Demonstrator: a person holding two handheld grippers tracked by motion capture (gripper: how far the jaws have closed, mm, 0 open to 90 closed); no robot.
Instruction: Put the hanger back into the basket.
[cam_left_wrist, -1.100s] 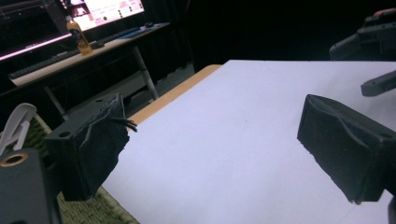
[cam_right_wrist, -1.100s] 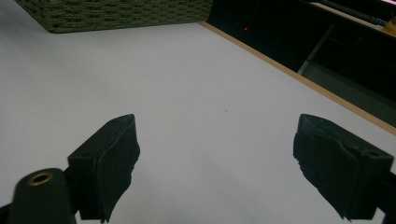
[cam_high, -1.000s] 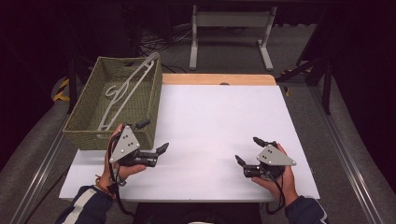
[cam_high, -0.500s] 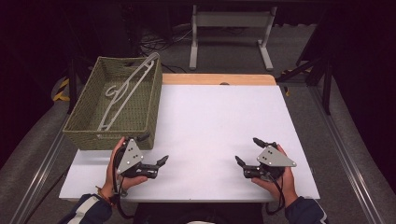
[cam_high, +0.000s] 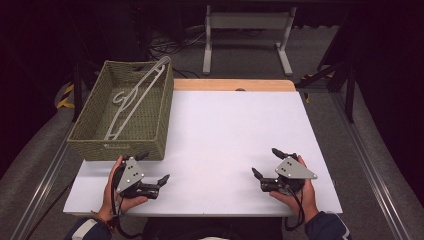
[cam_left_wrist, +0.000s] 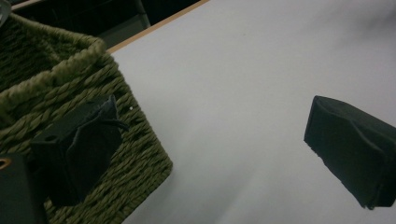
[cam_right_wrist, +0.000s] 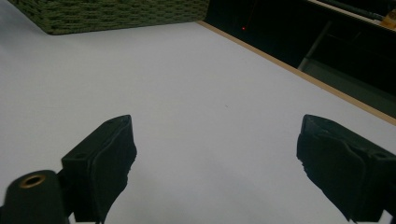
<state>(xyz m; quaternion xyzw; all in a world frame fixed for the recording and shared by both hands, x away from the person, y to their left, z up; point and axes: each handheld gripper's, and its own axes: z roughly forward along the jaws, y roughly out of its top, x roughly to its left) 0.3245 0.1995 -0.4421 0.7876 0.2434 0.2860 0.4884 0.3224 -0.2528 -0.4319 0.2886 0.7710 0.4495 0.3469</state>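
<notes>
The left gripper (cam_high: 153, 169) has come down and back toward the person since a second ago, from just in front of the basket's near wall to low over the near left part of the white table top (cam_high: 225, 145). Its jaws have just been opening a little further and now stand wide with nothing between them; in the left gripper view (cam_left_wrist: 205, 154) one jaw lies across the basket's woven corner and the other over bare white surface. The right gripper (cam_high: 274, 162) sits where it was, near the table's front right, jaws spread wide and empty, white surface between them in the right gripper view (cam_right_wrist: 215, 163). The basket and the hanger in it have not shifted.

The table is a white board with a strip of pale wood along its far edge. Around it the room is dark: grey floor, a metal frame stand (cam_high: 247, 35) beyond the far edge, and cables on the floor behind the basket.

At the left, the green woven basket (cam_high: 82, 142) stands on the table's left edge, its long side running away from the person. The white clothes hanger (cam_high: 135, 100) lies inside it, slanted. Its long axis runs from the near left of the basket's floor up to the far right corner, where its end leans on the rim. Its hook curls toward the left wall, about midway along. The left gripper is just in front of the basket's near right corner; the right gripper is well apart from it.
</notes>
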